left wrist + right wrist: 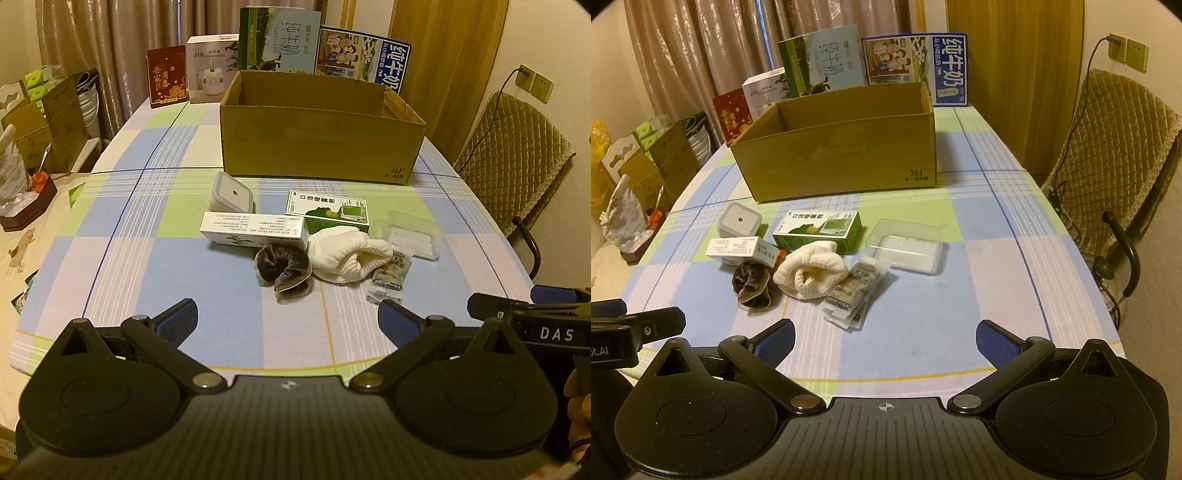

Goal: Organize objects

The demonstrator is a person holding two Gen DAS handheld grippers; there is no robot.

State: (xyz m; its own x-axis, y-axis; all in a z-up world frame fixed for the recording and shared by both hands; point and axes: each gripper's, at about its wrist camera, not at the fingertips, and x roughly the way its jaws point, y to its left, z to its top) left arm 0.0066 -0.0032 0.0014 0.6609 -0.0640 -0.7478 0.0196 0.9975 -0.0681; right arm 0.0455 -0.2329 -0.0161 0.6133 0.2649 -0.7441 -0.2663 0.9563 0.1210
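Note:
An open cardboard box [317,147] [842,158] stands mid-table. In front of it lie a grey square container [231,194] [740,220], a green box [328,210] [818,230], a white box [255,229] [738,251], a dark scrunchie [284,267] [751,286], a white cloth [347,253] [812,275], snack packets [388,277] [855,295] and a clear plastic tray [413,234] [907,245]. My left gripper [288,317] and right gripper [884,341] hover open near the front edge, both with nothing between the fingers.
Milk cartons [279,38] [916,66] and gift boxes [166,77] line the table's far edge. A padded chair [513,158] [1119,155] stands at the right. Stacked cardboard boxes [48,125] stand at the left. The checked tablecloth [960,295] lies bare on the right.

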